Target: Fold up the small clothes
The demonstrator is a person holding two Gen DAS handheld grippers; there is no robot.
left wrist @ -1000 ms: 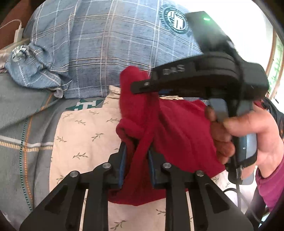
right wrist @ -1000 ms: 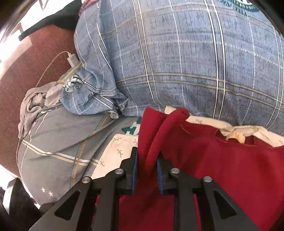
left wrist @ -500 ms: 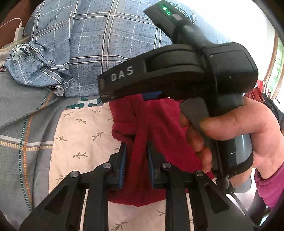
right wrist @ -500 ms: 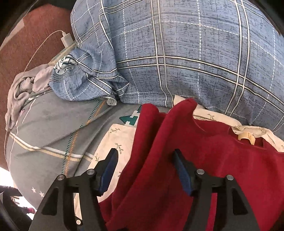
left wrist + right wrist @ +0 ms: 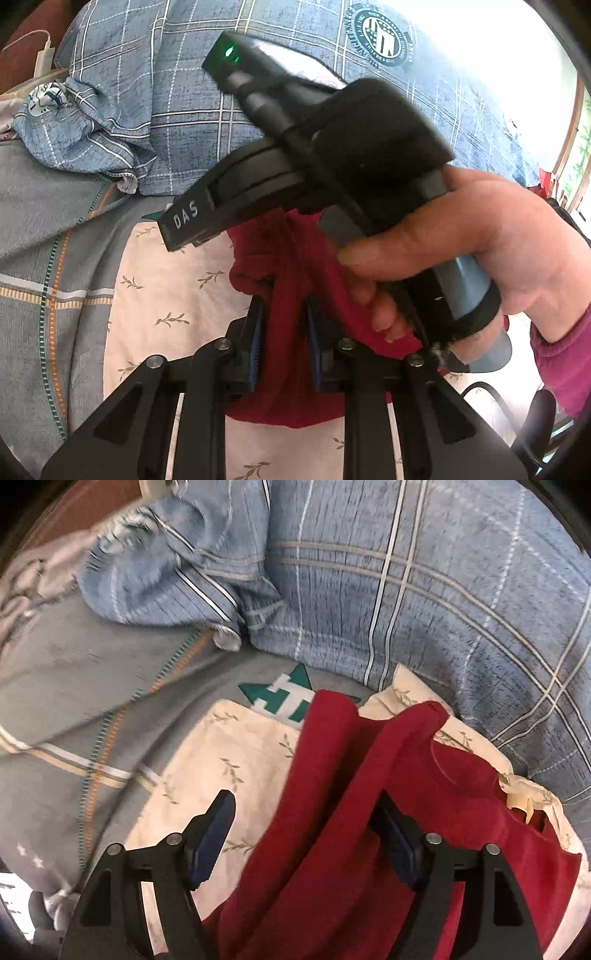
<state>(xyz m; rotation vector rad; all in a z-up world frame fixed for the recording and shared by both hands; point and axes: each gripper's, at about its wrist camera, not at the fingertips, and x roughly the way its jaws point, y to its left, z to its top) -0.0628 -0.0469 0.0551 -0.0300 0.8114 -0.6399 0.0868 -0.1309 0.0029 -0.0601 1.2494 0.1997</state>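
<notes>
A dark red garment (image 5: 291, 369) lies bunched on a cream leaf-print cloth (image 5: 173, 284). My left gripper (image 5: 284, 314) is shut on a gathered fold of it, blue pads pressing both sides. In the right wrist view the red garment (image 5: 454, 812) drapes in two ridges between the fingers of my right gripper (image 5: 306, 812). Its jaws are opening wide, and the pads (image 5: 214, 834) stand clear of the cloth. A hand (image 5: 480, 251) holds that right gripper just above and beyond the left one, hiding much of the garment.
A big blue plaid pillow or quilt (image 5: 424, 590) rises behind the cloth, with a crumpled blue plaid piece (image 5: 85, 125) at the left. A grey striped bedsheet (image 5: 66, 701) spreads to the left. A white charger and cable (image 5: 44, 55) lie at the far left.
The right gripper's jaws went from shut on a red fold to wide apart, letting it go. That gripper dropped lower and tilted down. The left gripper kept still, gripping the garment.
</notes>
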